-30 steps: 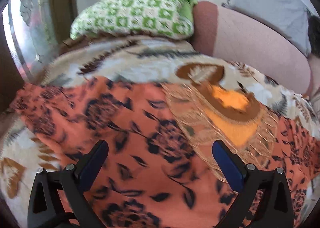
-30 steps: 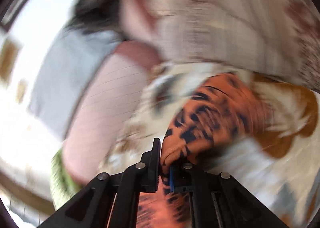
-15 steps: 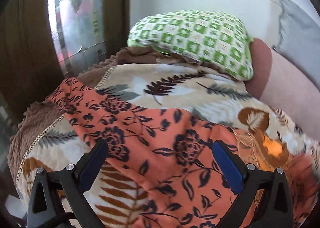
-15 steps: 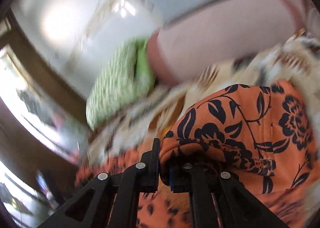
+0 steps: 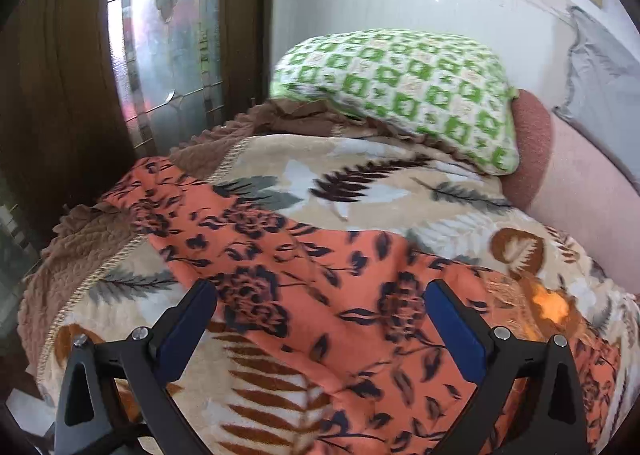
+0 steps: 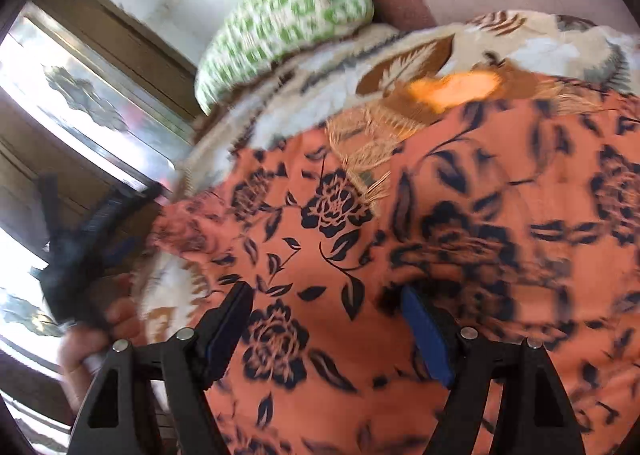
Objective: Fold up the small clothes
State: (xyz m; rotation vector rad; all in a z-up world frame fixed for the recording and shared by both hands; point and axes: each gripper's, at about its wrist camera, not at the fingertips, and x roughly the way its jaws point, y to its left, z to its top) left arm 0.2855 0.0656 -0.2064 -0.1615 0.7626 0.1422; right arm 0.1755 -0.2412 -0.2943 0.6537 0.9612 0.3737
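The right gripper [image 6: 328, 331] is opening above the orange cloth [image 6: 400, 255]; the left gripper [image 5: 320, 319] is wide open, gripping nothing

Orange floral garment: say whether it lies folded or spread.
Partly folded: the orange floral garment has one layer doubled over itself on the leaf-print blanket, its edge crossing the cloth; fringe shows beneath.

Orange black-floral garment [image 5: 320, 295], spread on blanket
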